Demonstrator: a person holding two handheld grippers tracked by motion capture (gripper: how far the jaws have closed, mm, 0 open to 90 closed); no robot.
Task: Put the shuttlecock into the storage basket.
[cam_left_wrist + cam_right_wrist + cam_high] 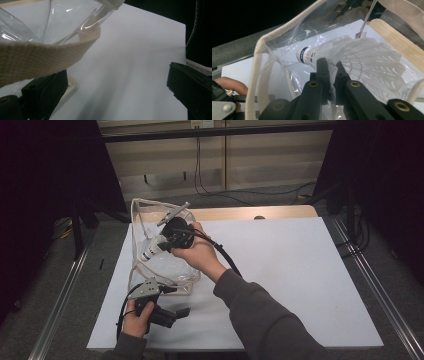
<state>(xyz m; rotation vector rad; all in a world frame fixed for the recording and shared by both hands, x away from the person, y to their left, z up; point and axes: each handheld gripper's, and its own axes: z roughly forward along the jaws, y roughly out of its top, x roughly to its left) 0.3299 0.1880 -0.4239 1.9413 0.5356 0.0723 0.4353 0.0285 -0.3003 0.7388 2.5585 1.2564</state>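
Shuttlecock at the mouth of a clear bag, pinched by the right gripper.
High view: right gripper [159,245] holds the shuttlecock [151,251] over the bag [170,270]; left gripper [172,302] sits beside the bag's near corner on the white table [300,280].
Left gripper view: jaws wide apart, pressing nothing; the bag's strap [37,58] crosses above one jaw.
Right gripper view: jaws nearly closed, pinching the shuttlecock's [352,60] feather skirt, inside the bag's [262,62] rim.
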